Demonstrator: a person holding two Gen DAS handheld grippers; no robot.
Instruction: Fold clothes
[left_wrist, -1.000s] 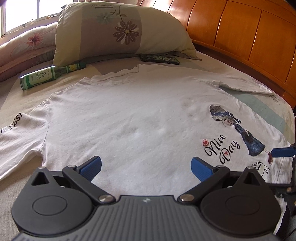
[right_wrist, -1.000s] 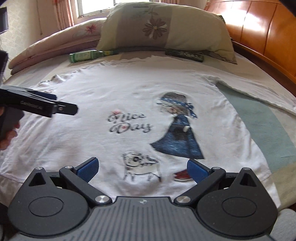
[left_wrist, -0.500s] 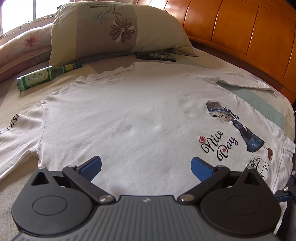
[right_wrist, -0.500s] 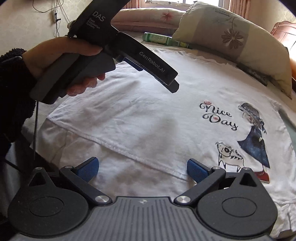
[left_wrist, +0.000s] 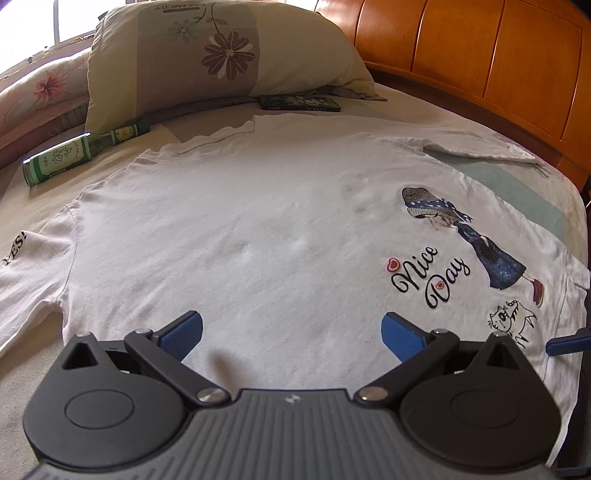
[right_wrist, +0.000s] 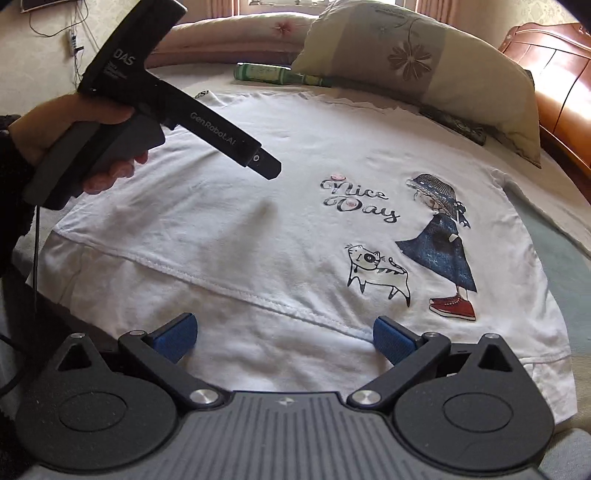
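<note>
Bed (left_wrist: 524, 184): wide mattress under a pale sheet with a grey-green stripe, carrying everything else in the room's centre.
Headboard (left_wrist: 480, 55): polished orange-brown wood panels, rising along the bed edge beyond the T-shirt's far sleeve.
T-shirt (left_wrist: 258, 229): white, spread flat and face up across the middle of the bed, sleeves out to both sides, hem toward the two grippers; a second white layer shows below the stitched hem.
Pillow (left_wrist: 207, 55): cream and taupe with a flower print, propped just past the T-shirt's neckline.
Quilt (left_wrist: 40, 88): pink floral, rolled beside the pillow, further from the T-shirt.
Print (right_wrist: 399, 236): a girl in a blue dress and red shoes, a small cat and the words "Nice Day", on the T-shirt's front near the hem.
Left gripper (left_wrist: 291, 334): blue pads spread wide apart, empty, hovering above the T-shirt's lower half; the right wrist view shows it off the cloth, casting a shadow.
Right gripper (right_wrist: 282, 338): jaws likewise wide and holding nothing, poised over the T-shirt's hem.
Hand (right_wrist: 66, 129): in a dark sleeve, wrapped round the left gripper's handle, over the T-shirt's hem corner.
Bottle (left_wrist: 74, 155): green glass, lying on its side between the T-shirt's shoulder and the pillow.
Dark flat box (left_wrist: 299, 103): against the pillow's foot, just beyond the T-shirt's collar.
</note>
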